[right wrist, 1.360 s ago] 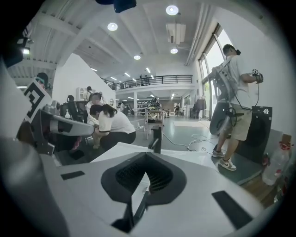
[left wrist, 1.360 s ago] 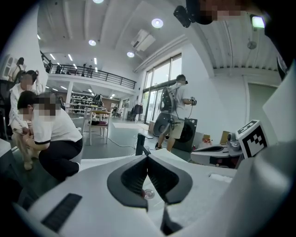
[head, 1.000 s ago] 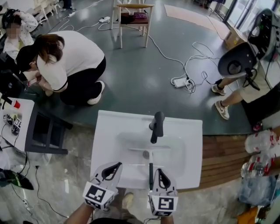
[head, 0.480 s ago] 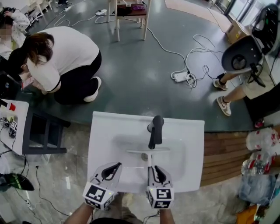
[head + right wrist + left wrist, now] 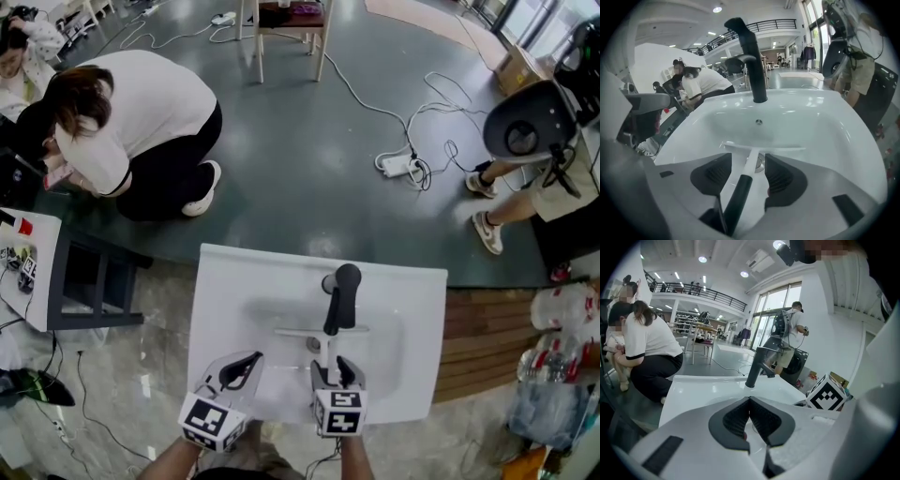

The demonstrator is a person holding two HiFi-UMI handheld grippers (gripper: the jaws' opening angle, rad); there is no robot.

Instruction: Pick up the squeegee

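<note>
Squeegee (image 5: 739, 190) sits between opening jaws of right tool (image 5: 749, 163); left tool (image 5: 750, 400) pressed together.

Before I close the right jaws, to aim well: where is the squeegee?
In the right gripper view the squeegee lies in the white sink, below the black faucet, its dark handle between the right gripper's opening jaws.

Head view looks down on the sink (image 5: 225, 281) both gripper views face.
</note>
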